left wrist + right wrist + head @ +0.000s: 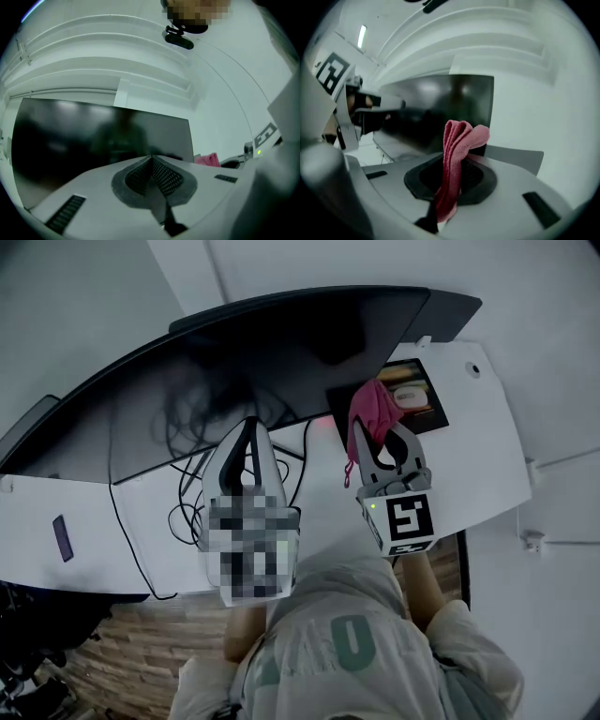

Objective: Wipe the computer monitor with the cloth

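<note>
Right gripper [375,430] nearest me, jaws clamped on pink cloth [458,145], folded wad poking past tips, just short of monitor [253,362] lower right corner. Monitor wide, curved, dark. White desk [483,451] under monitor. Left gripper [251,427] before monitor middle, jaws pinched together, nothing between. Loose cables [187,502] below monitor left half. I judge wipe not begun. Doing it well: lay wad flat, light pressure, long overlapping passes along curve, hard tips off screen. Open room right of monitor; bottom edge sits near cables, so I keep high.
</note>
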A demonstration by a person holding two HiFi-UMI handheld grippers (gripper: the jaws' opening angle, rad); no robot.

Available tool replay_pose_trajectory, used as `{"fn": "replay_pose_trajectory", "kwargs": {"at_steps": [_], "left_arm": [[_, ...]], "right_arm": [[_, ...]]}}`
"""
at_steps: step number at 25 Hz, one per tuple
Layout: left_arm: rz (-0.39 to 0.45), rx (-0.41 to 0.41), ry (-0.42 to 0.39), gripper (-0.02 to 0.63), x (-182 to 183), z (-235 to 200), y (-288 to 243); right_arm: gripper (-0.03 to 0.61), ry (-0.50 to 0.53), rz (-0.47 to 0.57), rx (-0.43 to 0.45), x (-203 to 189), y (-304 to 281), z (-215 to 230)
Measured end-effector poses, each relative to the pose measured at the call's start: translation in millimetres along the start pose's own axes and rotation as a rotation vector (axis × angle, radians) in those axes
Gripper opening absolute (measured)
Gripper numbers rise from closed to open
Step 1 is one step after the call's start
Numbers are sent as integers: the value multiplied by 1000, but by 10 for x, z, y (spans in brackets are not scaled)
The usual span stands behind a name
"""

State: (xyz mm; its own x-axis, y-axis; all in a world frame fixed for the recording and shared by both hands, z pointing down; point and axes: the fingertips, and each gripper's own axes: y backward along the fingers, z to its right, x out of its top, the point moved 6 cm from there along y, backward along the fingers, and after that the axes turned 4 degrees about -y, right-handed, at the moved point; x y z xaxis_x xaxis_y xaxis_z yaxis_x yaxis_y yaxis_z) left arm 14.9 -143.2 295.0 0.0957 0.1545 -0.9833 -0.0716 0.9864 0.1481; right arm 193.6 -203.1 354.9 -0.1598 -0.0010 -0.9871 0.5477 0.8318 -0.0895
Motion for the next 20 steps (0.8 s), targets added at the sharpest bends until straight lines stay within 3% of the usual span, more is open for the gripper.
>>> {"fn": "replay_pose_trajectory", "kwargs": {"at_steps": [7,12,20], "left_arm": [[-5,15,-51,15,56,39,303],[-12,35,-78,15,51,-9,543],[7,79,-97,15,121,-132,683]], "right_arm": [[55,-137,266,85,626,270,-795],[55,-130,283,154,688,391,-1079],[55,-100,296,153,734,416,-1155]]}}
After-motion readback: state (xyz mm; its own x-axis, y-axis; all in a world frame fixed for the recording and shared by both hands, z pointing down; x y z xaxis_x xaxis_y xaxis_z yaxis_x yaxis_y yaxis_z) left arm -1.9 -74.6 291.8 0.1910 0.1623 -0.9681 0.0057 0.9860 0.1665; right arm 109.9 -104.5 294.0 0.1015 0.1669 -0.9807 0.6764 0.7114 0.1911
